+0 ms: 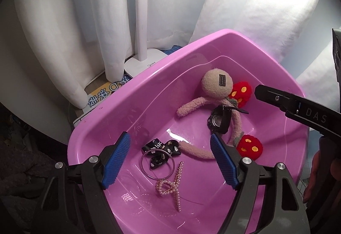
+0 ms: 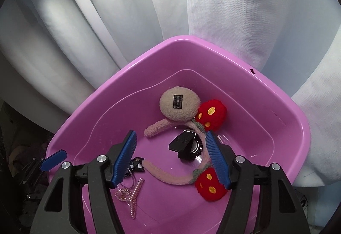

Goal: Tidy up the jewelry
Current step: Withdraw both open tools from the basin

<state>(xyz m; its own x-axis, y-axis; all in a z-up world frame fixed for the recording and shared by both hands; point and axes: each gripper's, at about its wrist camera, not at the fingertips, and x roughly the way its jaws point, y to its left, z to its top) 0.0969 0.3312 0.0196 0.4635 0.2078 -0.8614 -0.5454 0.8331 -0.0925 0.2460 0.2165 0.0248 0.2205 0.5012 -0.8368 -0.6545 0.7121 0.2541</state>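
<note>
A pink plastic basin [image 1: 136,93] [image 2: 266,89] holds the jewelry. In it lie a fuzzy pink headband with red mushroom pompoms [image 1: 250,146] [image 2: 211,115], a black watch [image 1: 219,121] [image 2: 187,146], a black patterned ribbon bow [image 1: 159,147], a thin clear bangle [image 1: 157,164] and a pearl hair clip [image 1: 170,187] [image 2: 130,195]. My left gripper [image 1: 170,159] is open and empty above the bow and bangle. My right gripper [image 2: 170,157] is open and empty, with the watch between its fingers but apart from them. It also shows in the left wrist view [image 1: 287,104].
White curtains [image 1: 85,21] [image 2: 234,10] hang behind the basin. A white lamp base [image 1: 145,63] and a box with blue print [image 1: 100,93] stand behind the basin's left rim. A person's hand [image 1: 319,174] is at the right edge.
</note>
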